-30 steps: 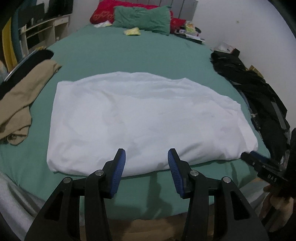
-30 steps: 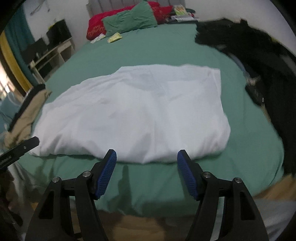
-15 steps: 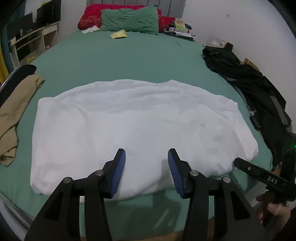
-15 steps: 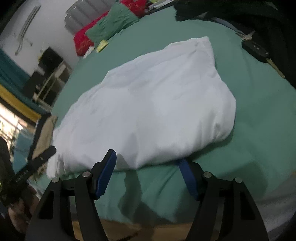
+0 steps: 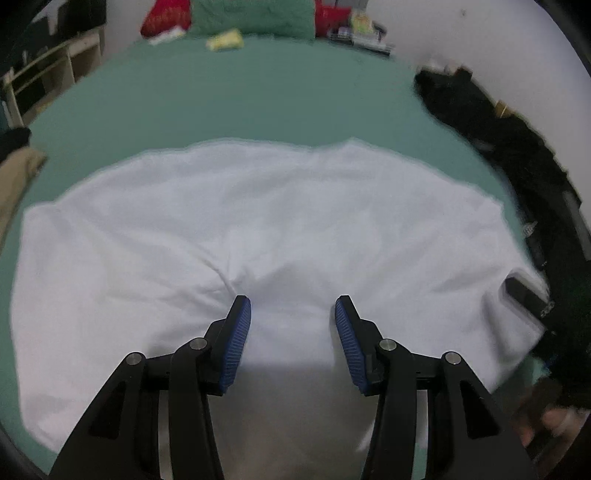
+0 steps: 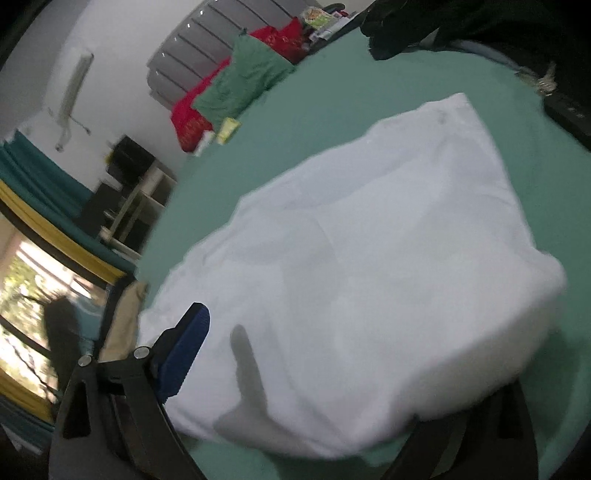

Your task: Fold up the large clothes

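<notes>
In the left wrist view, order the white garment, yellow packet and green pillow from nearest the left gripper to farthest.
1. White garment, spread right under the left gripper.
2. Yellow packet, far up the green bed, left of centre.
3. Green pillow, just behind it at the headboard.

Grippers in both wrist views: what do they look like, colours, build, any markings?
The left gripper and the right gripper match: black angular linkage arms with silver pivot bolts, jaws faced with blue ribbed pads. No cables or sleeves show; no markings can be read.
</notes>
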Demonstrator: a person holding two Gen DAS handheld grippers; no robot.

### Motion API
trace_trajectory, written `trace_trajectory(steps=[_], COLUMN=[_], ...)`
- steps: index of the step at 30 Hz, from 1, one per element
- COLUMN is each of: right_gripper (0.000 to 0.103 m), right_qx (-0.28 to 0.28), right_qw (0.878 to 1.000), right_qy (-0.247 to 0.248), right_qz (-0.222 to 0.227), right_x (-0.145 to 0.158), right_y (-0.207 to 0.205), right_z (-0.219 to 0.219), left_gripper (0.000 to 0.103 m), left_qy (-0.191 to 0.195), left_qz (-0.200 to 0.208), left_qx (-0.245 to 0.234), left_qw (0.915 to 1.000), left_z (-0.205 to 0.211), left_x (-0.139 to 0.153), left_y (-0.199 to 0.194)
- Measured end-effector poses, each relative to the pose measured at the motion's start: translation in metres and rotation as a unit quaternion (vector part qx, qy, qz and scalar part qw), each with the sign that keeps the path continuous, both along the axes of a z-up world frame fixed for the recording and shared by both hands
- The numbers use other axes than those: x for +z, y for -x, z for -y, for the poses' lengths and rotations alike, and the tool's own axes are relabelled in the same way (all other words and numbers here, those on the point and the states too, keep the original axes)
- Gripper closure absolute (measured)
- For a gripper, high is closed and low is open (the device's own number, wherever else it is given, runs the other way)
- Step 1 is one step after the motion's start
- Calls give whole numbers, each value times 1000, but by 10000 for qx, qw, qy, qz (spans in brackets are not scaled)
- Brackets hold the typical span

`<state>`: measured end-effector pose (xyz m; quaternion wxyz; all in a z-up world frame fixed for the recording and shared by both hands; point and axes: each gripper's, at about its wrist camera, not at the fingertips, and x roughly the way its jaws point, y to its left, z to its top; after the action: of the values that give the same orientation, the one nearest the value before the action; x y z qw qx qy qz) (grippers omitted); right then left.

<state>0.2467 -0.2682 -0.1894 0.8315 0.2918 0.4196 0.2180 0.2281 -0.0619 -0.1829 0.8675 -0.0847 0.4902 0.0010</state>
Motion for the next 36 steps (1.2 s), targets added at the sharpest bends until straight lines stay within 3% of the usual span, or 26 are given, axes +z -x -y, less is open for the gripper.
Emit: trace_trajectory(steps=[2, 5, 7, 8, 9, 14, 18, 23, 26, 30, 33, 36], right_gripper=[10, 21, 65, 80, 85, 87, 87, 87, 87, 87, 87, 86], right_qx=[37, 41, 165, 241, 318, 547, 740, 924, 1027, 1239, 1500, 1860], right_qw=[9995, 9998, 9992, 9983, 9979, 9983, 9949, 9857, 9784, 9693, 9550, 9370], right_qy=[-306, -199, -233, -416, -439, 141, 525, 1219, 1610, 1970, 2416, 2842], right_qz=[31, -22, -275, -335, -345, 111, 451, 707, 791, 789, 839, 818], right_x=[-4, -6, -12, -14, -14, 22, 54, 86, 100, 106, 102, 87], right_y=[-8, -16, -20, -22, -22, -15, -9, -5, -5, -1, 6, 16], right_z=[-5, -15, -20, -22, -25, -47, -73, -114, -146, -193, -234, -279], left_gripper=[53, 53, 53, 53, 53, 53, 53, 53, 53, 53, 52, 53], left_qy=[-173, -204, -218, -249, -270, -292, -209, -160, -248, -265, 131, 505], left_qz=[118, 93, 114, 148, 167, 182, 245, 942, 1399, 1420, 1136, 1011], left_qx=[-68, -39, -47, -58, -60, -234, -849, -952, -635, 169, 846, 1003], left_qw=[9998, 9997, 9997, 9996, 9995, 9991, 9959, 9909, 9878, 9894, 9898, 9885], left_z=[4, 4, 4, 5, 5, 3, -8, -55, -106, -184, -234, -266], left_x=[-1, -3, -4, -5, -5, -4, 8, 61, 87, 83, 70, 67], left_y=[0, -1, 0, 1, 1, -2, -7, 14, 34, 54, 67, 75])
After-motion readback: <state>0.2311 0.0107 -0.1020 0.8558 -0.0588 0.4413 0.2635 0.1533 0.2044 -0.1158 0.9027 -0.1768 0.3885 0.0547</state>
